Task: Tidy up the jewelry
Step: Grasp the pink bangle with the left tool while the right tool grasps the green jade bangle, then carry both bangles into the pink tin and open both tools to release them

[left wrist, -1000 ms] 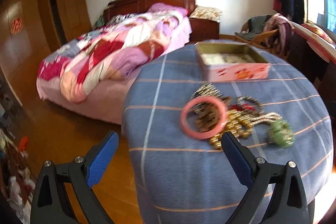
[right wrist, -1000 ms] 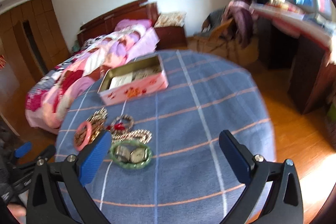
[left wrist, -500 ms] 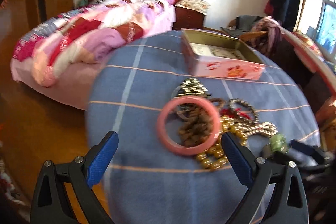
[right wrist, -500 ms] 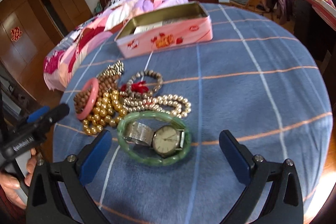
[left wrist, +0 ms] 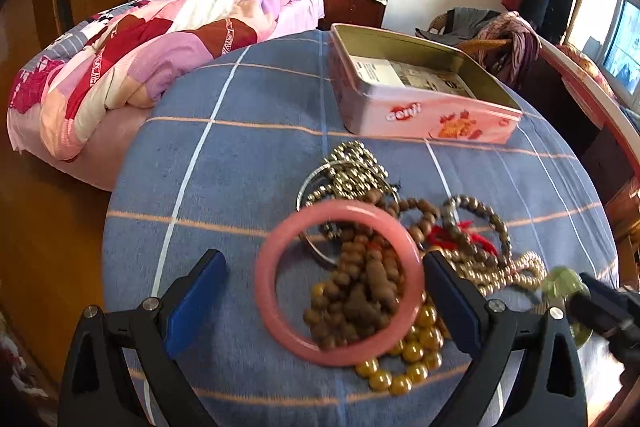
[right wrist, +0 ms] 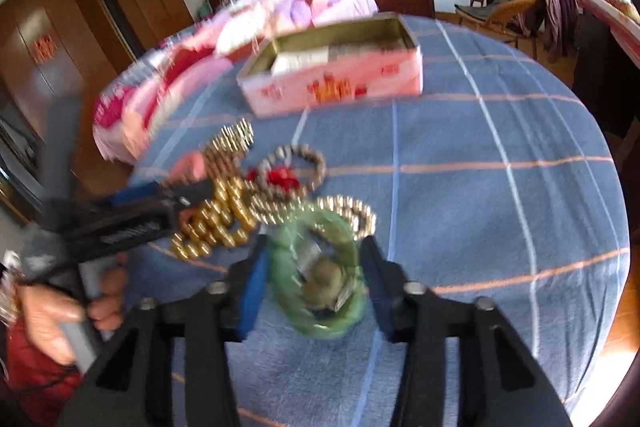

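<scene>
Left gripper (left wrist: 324, 291) around pink bangle (left wrist: 340, 283) (jaws apart) — touching, unclear

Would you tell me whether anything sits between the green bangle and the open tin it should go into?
Yes: the bead bracelets lie on the cloth between the green bangle, which the right gripper straddles, and the tin. Lifting it over them should clear the way.

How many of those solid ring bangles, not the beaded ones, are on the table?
2. The pink bangle lies on the beaded pile between the left gripper's open jaws. The green bangle, ringing a watch, sits between the right gripper's jaws. The pile may hide others.
</scene>
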The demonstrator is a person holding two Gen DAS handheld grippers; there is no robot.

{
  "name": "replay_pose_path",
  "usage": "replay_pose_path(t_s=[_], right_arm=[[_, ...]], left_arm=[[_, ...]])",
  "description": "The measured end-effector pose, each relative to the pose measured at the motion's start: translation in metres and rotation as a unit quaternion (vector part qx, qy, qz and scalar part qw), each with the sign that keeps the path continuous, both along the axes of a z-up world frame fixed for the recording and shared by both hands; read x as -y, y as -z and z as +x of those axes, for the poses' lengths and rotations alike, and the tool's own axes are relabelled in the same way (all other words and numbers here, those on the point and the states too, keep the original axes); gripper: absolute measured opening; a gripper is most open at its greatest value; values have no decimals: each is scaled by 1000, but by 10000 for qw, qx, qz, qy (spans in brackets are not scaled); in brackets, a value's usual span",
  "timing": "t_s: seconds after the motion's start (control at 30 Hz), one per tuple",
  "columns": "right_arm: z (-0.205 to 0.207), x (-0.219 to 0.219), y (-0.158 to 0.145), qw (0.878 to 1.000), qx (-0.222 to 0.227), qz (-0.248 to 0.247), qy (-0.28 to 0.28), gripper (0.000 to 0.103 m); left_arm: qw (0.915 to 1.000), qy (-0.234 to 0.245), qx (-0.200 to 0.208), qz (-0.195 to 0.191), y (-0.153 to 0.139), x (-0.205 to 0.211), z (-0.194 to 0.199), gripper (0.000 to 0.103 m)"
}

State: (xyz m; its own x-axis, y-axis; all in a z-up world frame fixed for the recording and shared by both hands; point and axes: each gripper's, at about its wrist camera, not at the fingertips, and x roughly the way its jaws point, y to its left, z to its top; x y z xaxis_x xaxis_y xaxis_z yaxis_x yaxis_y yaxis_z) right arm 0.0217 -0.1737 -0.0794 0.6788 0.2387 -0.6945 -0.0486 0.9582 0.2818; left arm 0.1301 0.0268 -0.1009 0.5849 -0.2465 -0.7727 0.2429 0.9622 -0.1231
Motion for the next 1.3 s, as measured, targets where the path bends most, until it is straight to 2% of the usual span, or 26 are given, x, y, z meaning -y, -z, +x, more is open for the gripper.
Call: replay_pose_path(t_s=[0.07,0.17,0.2,0.33,0.43,0.53,0.57,0.6,0.73,0.8,0.83,0.9,0.93,0.97,1.03,1.07,1.2,1.3], right_arm=[[-2,6,-12,9997,202,-62,116,34],[4,10,-13,9992,242,-188,243,20],[7,14,-9,9992,188,-147,308,19],[9,26,-1,9992,44,44,396,19],[7,31,2,9990,41,-9,454,19],[3,34,0,9991,44,264,338,33],[1,35,0,9989,65,351,294,51],[-2,34,-1,9988,128,403,259,64],[-5,16,2,9996,78,260,-81,64],[-5,6,4,9994,24,159,-292,56],[-5,1,7,9993,-11,45,-368,56],[-2,-7,14,9985,-167,-377,-354,53],[0,-9,19,9977,-290,-497,-370,46],[1,-8,23,9973,-384,-426,-460,29],[1,-3,21,9977,-417,-171,-501,23],[0,0,18,9977,-402,-53,-551,15],[-3,12,0,9990,-124,92,-422,13],[0,24,-14,9979,48,508,-402,13]], left_arm=[[9999,43,42,-104,0,-2,0,81],[9996,34,151,-226,-1,-6,-2,81],[9996,41,193,-220,-3,-7,-3,81],[9983,93,406,-409,-16,-20,-11,81],[9973,5,573,-449,-26,-29,-14,81],[9954,-127,696,-653,-37,-39,-16,81],[9945,-154,755,-708,-40,-42,-17,81],[9940,-174,804,-718,-43,-42,-18,81],[9937,-96,896,-668,-48,-36,-21,81],[9939,-23,881,-658,-47,-32,-23,81],[9940,-2,883,-644,-47,-29,-24,81],[9945,52,850,-605,-45,-25,-25,81],[9947,74,828,-606,-44,-23,-26,81],[9948,91,811,-614,-43,-22,-26,81],[9947,121,801,-633,-43,-21,-27,81],[9946,122,811,-641,-44,-21,-27,81],[9939,99,838,-708,-47,-21,-26,81],[9932,108,902,-734,-50,-20,-25,81]])
